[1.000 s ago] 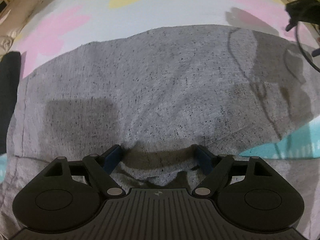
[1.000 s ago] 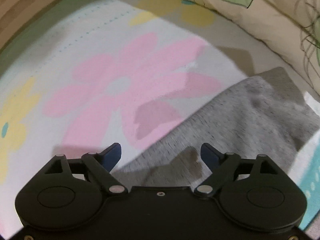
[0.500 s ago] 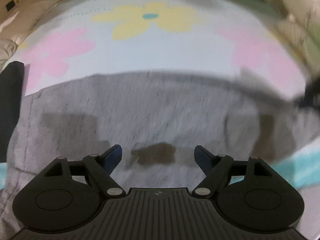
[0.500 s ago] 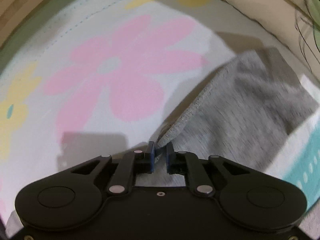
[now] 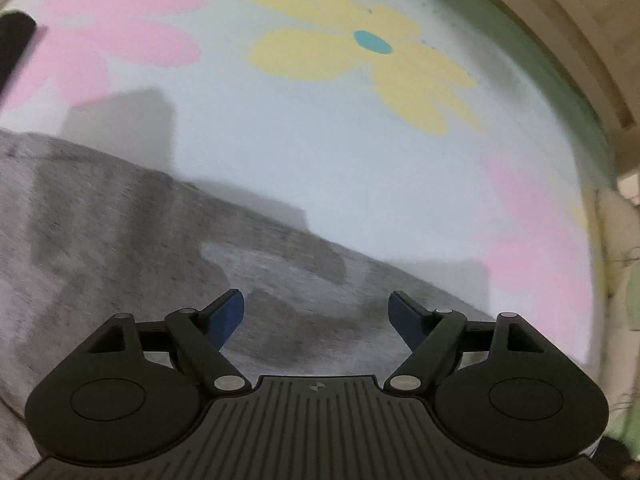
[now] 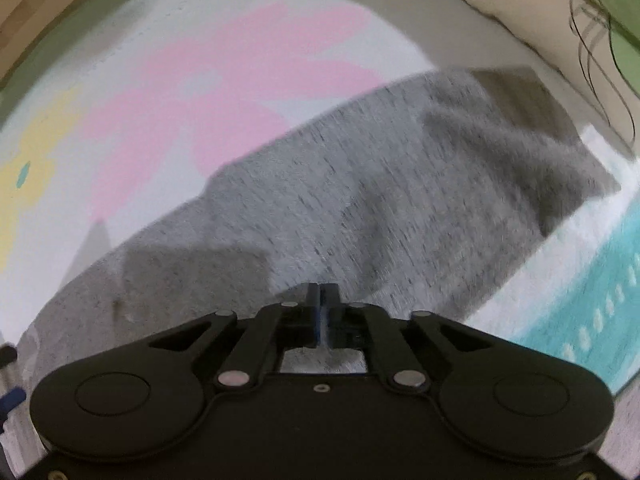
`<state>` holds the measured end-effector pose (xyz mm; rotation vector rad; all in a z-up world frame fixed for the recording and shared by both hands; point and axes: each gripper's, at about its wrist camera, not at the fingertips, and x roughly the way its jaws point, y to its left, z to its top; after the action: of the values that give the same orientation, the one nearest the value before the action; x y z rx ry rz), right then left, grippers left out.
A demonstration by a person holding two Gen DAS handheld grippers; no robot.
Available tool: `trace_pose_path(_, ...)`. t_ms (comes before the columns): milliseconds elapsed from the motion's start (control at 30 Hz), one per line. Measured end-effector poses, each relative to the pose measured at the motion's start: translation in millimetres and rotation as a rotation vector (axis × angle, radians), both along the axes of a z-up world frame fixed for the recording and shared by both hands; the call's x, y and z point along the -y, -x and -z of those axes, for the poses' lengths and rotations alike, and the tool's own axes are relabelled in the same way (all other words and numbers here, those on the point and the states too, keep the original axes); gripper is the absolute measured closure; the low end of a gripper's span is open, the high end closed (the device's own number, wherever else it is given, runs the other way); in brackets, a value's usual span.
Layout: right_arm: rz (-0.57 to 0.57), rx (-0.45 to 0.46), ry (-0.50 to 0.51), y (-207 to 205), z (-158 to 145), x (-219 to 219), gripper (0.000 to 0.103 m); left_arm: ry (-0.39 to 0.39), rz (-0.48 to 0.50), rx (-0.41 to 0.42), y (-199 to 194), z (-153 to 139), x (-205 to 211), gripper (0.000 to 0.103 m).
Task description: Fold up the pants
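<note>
The grey speckled pants (image 5: 120, 232) lie on a flowered bed sheet (image 5: 320, 152). In the left wrist view they fill the lower left, their edge running down to the right. My left gripper (image 5: 316, 312) is open and empty, just above the fabric near that edge. In the right wrist view the pants (image 6: 400, 200) stretch from the lower left to the upper right. My right gripper (image 6: 322, 300) is shut on the pants' edge and holds it a little off the sheet.
The sheet has pink and yellow flowers (image 5: 360, 48) and a teal patch (image 6: 592, 304). A beige pillow (image 6: 520, 4) lies at the far right. A dark object (image 5: 12, 40) sits at the left edge. A wooden bed frame (image 5: 580, 40) borders the sheet.
My right gripper closed on the pants' edge and lifted it, dragging the fabric over. My left gripper stayed open and swung right toward the pants' far edge.
</note>
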<state>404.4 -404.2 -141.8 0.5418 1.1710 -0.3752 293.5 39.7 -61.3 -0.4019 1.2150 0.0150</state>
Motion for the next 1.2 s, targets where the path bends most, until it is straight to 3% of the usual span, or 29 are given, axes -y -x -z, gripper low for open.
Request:
trace_pose_path(33, 0.002, 0.018, -0.008, -1, -5, 1, 0.083, -0.038, 0.024, 0.011, 3, 1, 3, 0.024)
trace_pose_path(67, 0.012, 0.044, -0.023, 1, -12, 0, 0.073, -0.088, 0.068, 0.025, 9, 1, 7, 0.024)
trace_pose_path(100, 0.025, 0.064, -0.044, -6, -19, 2, 0.058, -0.134, 0.114, 0.032, 13, 5, 10, 0.024)
trace_pose_path(167, 0.075, 0.085, -0.054, -20, -28, 3, 0.011, -0.226, 0.230, 0.021, 23, 13, 16, 0.025)
trace_pose_path(200, 0.113, 0.099, -0.034, -25, -31, 2, 0.010, -0.254, 0.273, 0.013, 29, 18, 17, 0.026)
trace_pose_path(267, 0.183, 0.126, 0.003, -39, -34, -6, 0.012, -0.294, 0.332, -0.001, 43, 28, 15, 0.024)
trace_pose_path(333, 0.198, 0.114, -0.003, -56, -35, -15, 0.012, -0.301, 0.346, 0.047, 55, 27, 10, 0.024)
trace_pose_path(433, 0.216, 0.054, 0.017, -78, -25, -21, 0.014, -0.309, 0.346, 0.051, 58, 27, 10, 0.024)
trace_pose_path(500, 0.233, 0.002, 0.043, -86, -19, -24, 0.024, -0.308, 0.341, 0.047, 58, 27, 10, 0.024)
trace_pose_path(567, 0.224, -0.079, 0.024, -89, -8, -27, 0.059, -0.300, 0.336, 0.044, 52, 24, 7, 0.025)
trace_pose_path(667, 0.128, -0.083, 0.077, -77, -13, -39, 0.090, -0.257, 0.322, 0.040, 45, 18, 3, 0.025)
trace_pose_path(900, 0.047, -0.062, -0.015, -20, -29, -35, 0.092, -0.037, 0.154, 0.066, 10, -16, -12, 0.025)
trace_pose_path(1067, 0.034, -0.033, -0.039, 4, -27, -34, 0.092, 0.044, 0.056, 0.030, -24, -15, -13, 0.025)
trace_pose_path(1200, 0.023, -0.013, -0.016, 13, -26, -41, 0.091, 0.032, 0.022, -0.033, -38, 1, 1, 0.025)
